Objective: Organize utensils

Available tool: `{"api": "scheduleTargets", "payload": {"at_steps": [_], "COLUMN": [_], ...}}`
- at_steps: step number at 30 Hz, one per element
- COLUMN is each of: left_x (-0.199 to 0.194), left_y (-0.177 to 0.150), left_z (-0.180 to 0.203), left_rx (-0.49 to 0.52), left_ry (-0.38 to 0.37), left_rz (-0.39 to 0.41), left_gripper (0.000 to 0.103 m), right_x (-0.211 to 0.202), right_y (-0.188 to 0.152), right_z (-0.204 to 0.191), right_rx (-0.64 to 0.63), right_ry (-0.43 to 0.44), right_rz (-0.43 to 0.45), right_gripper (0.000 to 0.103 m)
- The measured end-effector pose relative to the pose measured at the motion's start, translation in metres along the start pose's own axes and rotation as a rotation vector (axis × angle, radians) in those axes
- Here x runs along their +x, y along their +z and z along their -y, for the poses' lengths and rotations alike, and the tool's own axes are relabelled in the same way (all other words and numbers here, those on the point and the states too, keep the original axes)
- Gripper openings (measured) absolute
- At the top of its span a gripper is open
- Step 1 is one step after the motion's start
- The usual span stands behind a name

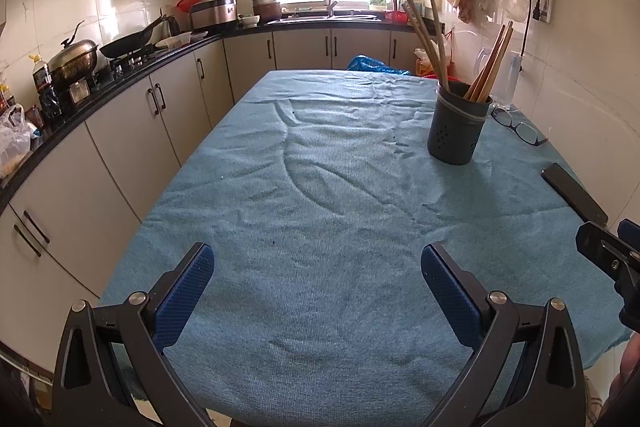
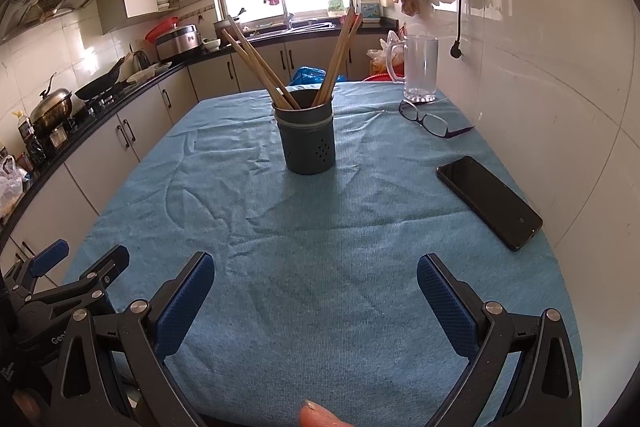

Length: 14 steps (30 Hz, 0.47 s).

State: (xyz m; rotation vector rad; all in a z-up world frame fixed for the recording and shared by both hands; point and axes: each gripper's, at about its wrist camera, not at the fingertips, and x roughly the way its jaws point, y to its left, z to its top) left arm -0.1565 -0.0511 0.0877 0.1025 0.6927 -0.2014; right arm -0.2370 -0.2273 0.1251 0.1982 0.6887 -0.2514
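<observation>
A dark grey utensil holder [image 1: 457, 125] [image 2: 307, 137] stands upright on the blue cloth [image 1: 320, 187] [image 2: 320, 227] that covers the table. Several wooden chopsticks [image 1: 432, 43] [image 2: 256, 61] lean out of it in two bunches. My left gripper [image 1: 318, 259] is open low over the near edge of the cloth, with nothing between its blue pads. My right gripper [image 2: 316, 269] is open as well and holds nothing; the holder lies straight ahead of it. Each gripper shows at the edge of the other's view.
A black phone [image 2: 489, 202] [image 1: 574, 193] lies on the cloth at the right, near the wall. Glasses [image 2: 428, 121] [image 1: 518, 127] and a clear plastic jug [image 2: 418, 69] sit further back right. A kitchen counter [image 1: 120, 75] with pots runs along the left. A fingertip [image 2: 316, 417] shows at the bottom.
</observation>
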Motion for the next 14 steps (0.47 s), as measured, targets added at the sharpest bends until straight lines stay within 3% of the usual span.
{"api": "scheduleTargets", "payload": {"at_steps": [8, 14], "left_x": [0.016, 0.06], "left_y": [-0.002, 0.007], "left_z": [-0.008, -0.043], "left_rx": [-0.015, -0.095], "left_ry": [0.006, 0.042], "left_rz": [-0.03, -0.103], "left_gripper": [0.103, 0.103], "right_x": [0.016, 0.061], "right_y": [-0.001, 0.014], "right_z": [0.007, 0.036], "right_rx": [0.014, 0.019], "right_ry": [-0.009, -0.073], "right_rz": [-0.044, -0.104], "right_gripper": [0.103, 0.103]}}
